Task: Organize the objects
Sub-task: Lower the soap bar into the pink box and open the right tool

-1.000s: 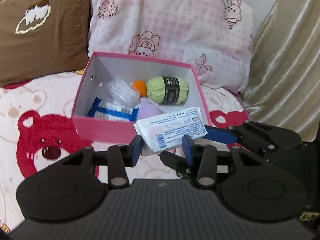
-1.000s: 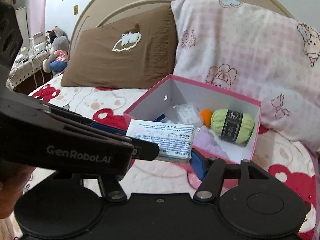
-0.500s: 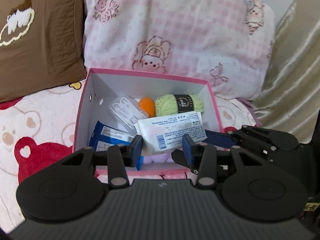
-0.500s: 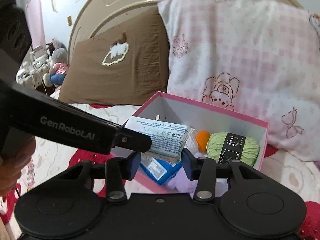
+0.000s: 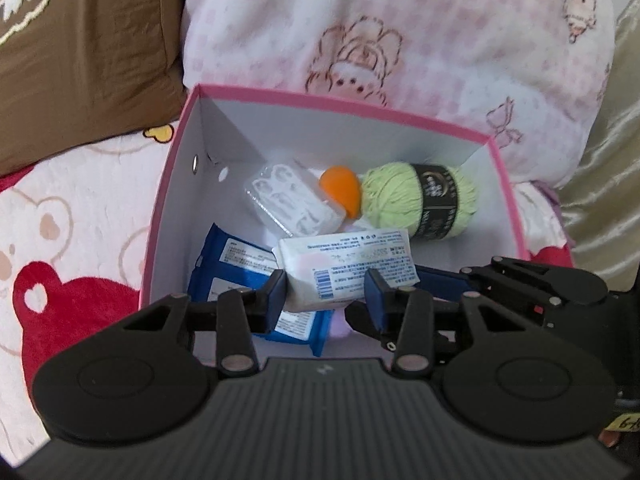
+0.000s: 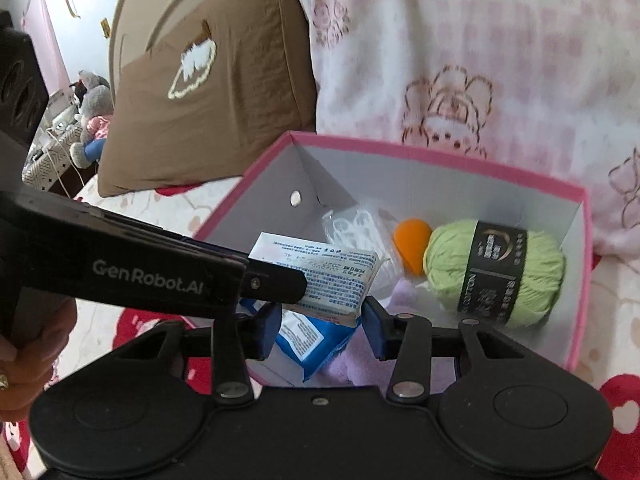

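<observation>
A white tissue pack (image 5: 344,266) with printed text is held over the open pink box (image 5: 340,102). My left gripper (image 5: 326,290) is shut on the pack; in the right wrist view the pack (image 6: 320,276) also sits between the fingers of my right gripper (image 6: 320,328), which close on its sides. The box (image 6: 440,156) holds a green yarn ball (image 5: 422,200), an orange ball (image 5: 340,192), a clear plastic pack (image 5: 292,202), a blue packet (image 5: 244,268) and something lilac (image 6: 360,364).
The box stands on a bed with a white and red bear blanket (image 5: 60,248). A brown pillow (image 5: 80,48) and a pink checked pillow (image 5: 380,28) lean behind it. A beige curtain (image 5: 604,160) hangs at right. Stuffed toys (image 6: 90,120) sit far left.
Both grippers carried the tissue pack forward from in front of the box to above its inside, and tilted down. The box's contents now show from above.
</observation>
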Tool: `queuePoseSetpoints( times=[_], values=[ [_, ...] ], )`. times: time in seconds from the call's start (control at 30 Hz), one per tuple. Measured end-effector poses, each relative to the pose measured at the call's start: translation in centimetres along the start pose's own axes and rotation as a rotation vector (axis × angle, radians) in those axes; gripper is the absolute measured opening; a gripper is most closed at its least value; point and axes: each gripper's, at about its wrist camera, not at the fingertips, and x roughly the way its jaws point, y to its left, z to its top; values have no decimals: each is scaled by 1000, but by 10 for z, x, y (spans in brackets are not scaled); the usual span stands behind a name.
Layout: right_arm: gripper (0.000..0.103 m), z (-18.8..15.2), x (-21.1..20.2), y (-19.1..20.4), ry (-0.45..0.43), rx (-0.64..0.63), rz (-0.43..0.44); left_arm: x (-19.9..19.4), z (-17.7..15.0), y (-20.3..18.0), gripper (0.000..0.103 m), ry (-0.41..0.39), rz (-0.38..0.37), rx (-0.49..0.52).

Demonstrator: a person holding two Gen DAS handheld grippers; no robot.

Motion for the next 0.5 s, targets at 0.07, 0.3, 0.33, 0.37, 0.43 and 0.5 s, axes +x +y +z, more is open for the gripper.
queuePoseSetpoints(
  times=[0.07,0.3,0.33,0.37,0.43,0.5],
  values=[
    [49,-2,10,-2,13,3,-11,8,0,2,36,-4,2,14],
    [49,-2,37,-10,66,46,-42,30,-1,11,35,13,15,7],
    [49,-1,39,-10,72,39,-47,32,-1,13,35,15,20,8],
    [49,-1,42,-8,79,30,-53,34,-2,13,35,15,29,13],
    [49,0,46,-7,87,24,-55,35,-2,12,35,11,51,37],
    [49,0,51,-7,92,33,-49,37,-2,12,35,11,67,55]
  ],
)
